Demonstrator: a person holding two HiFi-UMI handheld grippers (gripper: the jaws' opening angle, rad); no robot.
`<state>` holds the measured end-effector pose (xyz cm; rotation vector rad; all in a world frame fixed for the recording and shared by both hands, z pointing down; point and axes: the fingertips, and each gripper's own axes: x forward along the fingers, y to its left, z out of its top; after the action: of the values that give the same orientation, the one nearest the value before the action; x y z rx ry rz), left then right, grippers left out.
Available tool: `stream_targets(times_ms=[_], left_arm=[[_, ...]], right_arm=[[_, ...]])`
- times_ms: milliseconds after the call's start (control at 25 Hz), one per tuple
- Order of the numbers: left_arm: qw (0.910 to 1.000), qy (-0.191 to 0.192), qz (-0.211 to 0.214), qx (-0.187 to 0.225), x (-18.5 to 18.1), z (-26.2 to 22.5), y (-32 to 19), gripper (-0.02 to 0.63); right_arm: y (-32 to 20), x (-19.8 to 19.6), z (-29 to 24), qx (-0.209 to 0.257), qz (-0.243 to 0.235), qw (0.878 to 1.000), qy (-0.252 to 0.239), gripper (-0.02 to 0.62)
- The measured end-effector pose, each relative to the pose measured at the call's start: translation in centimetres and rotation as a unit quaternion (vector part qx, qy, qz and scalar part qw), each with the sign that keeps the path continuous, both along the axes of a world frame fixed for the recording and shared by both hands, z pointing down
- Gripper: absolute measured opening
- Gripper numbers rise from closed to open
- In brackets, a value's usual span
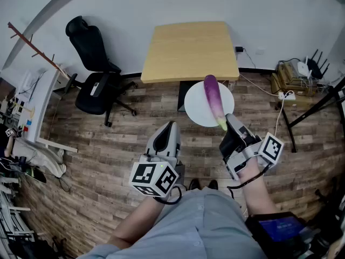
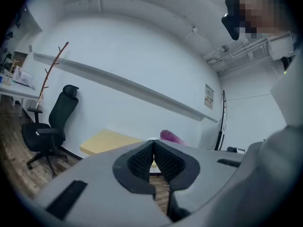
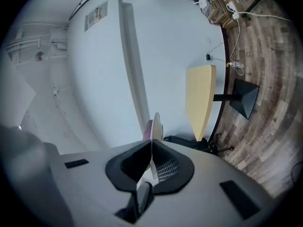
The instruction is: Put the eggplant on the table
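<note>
A long purple eggplant with a green stem lies on a round white plate. My right gripper is shut on the plate's near rim and holds it level above the wood floor, just in front of the light wooden table. In the right gripper view the plate stands edge-on between the jaws, with the eggplant peeking out behind it. My left gripper hangs to the left of the plate, shut and empty. From the left gripper view the eggplant shows past the shut jaws.
A black office chair stands left of the table. A white shelf unit with clutter lines the left wall. Cables, a router and a black stand occupy the right side. The table base rests on the plank floor.
</note>
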<state>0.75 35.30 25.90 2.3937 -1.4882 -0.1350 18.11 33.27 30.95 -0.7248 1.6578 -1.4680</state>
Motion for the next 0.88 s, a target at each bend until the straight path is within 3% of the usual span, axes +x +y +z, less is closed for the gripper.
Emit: stream_targets(times_ms=[600, 880], left_arm=[[0.9998, -0.001, -0.017, 0.004, 2.7, 0.7, 0.2, 0.006], [0.9996, -0.001, -0.030, 0.000, 1.8, 1.5, -0.3, 0.006]], right_arm=[[-0.5, 2.7, 0.7, 0.005, -0.020, 1.000, 0.007, 0.009], [-1.6, 2.1, 1.7, -0.002, -0.030, 0.999, 0.018, 0.009]])
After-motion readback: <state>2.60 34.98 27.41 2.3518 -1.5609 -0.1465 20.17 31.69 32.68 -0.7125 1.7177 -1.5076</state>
